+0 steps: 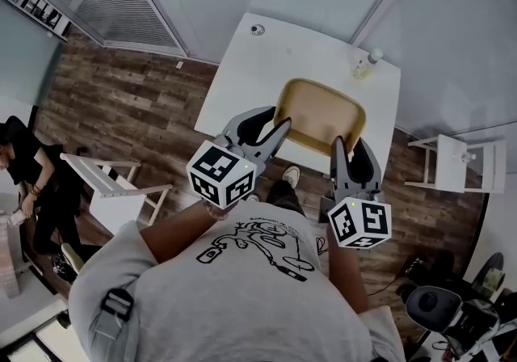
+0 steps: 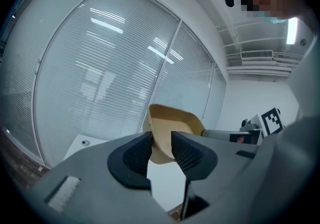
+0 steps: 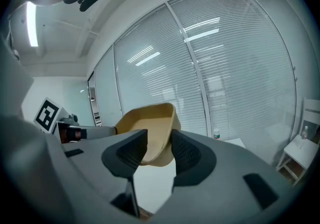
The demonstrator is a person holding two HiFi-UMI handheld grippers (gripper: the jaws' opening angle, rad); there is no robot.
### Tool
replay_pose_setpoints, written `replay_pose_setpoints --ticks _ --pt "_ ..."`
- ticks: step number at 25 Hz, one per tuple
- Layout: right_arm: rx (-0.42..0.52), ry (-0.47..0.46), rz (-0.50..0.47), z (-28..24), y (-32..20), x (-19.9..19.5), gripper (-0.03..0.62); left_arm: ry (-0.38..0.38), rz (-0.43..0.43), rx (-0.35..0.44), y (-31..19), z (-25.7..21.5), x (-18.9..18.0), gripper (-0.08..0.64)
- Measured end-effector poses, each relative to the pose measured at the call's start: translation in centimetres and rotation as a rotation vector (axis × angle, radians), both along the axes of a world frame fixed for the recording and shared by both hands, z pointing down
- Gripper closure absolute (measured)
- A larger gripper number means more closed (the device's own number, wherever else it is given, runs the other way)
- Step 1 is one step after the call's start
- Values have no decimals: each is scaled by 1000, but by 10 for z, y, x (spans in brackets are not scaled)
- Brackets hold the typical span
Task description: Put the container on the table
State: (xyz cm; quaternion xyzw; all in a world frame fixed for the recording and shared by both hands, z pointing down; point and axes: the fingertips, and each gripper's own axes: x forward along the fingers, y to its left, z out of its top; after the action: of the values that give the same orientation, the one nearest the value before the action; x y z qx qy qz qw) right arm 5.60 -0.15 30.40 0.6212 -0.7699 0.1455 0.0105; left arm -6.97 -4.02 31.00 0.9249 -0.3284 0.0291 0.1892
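A tan, shallow plastic container [image 1: 319, 114] hangs in the air over the near edge of the white table [image 1: 258, 69]. My left gripper [image 1: 275, 128] is shut on the container's left rim, and my right gripper [image 1: 347, 146] is shut on its right rim. In the left gripper view the container [image 2: 172, 123] rises between the dark pads [image 2: 137, 155], tilted so I see its inside. The right gripper view shows the same container [image 3: 147, 123] pinched at its rim between the pads [image 3: 184, 152]. The left gripper [image 2: 161, 145] and the right gripper [image 3: 159, 145] face each other across it.
A small bottle [image 1: 365, 64] stands at the table's far right corner, and a small round object [image 1: 257, 29] lies at its far left. A white chair [image 1: 113, 183] stands on the wooden floor to the left, a white stand [image 1: 452, 162] to the right. A person [image 1: 32, 174] sits far left.
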Motion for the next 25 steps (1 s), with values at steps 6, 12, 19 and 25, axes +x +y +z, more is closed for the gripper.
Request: replay_pose_setpoints --ticks 6,12,19,25 --pt "-7 -10 -12 -1 -41 56 472 -11 -3 -17 -37 0 54 454" --pt "-16 -21 -26 5 -72 91 472 -14 -19 -31 -65 5 89 454" --pt "-32 -23 -60 11 -98 110 472 -13 -56 -56 -88 15 107 454" --pt "-46 -31 -88 20 -114 94 472 -13 -83 -61 -104 18 91 454"
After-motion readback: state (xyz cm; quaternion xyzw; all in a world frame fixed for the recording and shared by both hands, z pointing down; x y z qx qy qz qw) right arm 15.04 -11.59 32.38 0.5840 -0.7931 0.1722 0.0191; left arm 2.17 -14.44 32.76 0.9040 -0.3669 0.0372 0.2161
